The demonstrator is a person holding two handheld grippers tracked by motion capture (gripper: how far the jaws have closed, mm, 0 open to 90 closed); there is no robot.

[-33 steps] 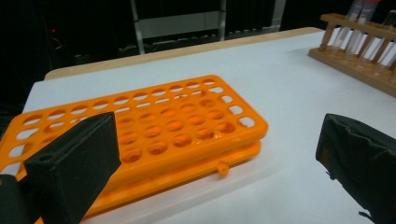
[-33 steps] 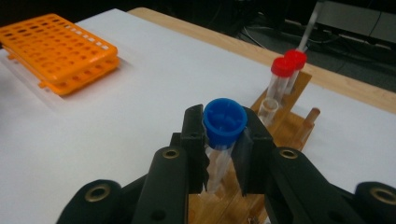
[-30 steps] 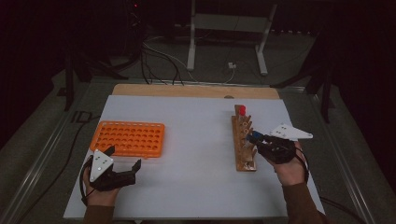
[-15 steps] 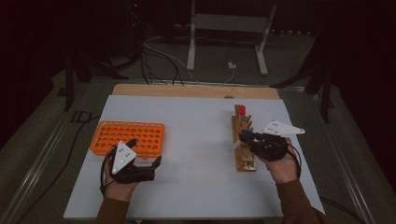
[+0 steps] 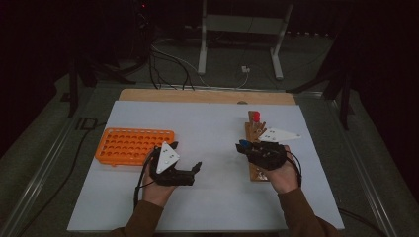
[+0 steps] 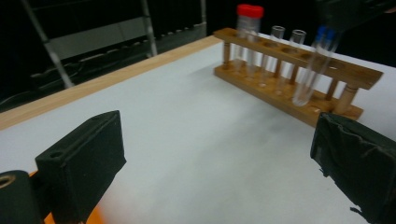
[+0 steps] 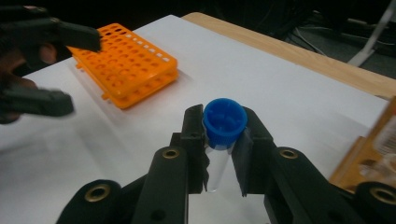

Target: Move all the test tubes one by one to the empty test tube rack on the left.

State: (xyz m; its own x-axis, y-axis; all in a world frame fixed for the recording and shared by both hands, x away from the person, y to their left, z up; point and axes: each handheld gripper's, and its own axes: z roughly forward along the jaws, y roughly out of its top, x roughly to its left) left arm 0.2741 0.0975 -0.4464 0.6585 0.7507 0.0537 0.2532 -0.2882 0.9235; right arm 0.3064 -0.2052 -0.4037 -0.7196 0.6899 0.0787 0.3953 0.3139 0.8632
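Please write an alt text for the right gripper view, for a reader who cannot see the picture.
The right gripper holds a clear test tube with a blue cap between its two black jaws, above a white table. Behind it to the left lies an orange tube rack, and the left gripper, blurred, stands open at the left edge.

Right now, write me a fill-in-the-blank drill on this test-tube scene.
1. The right gripper is shut on a tube with a ____ cap.
2. The left gripper has its jaws ____.
3. The plastic rack is ____ in colour.
4. The capped tube in the wooden rack has a ____ cap.

Missing words: blue; open; orange; red
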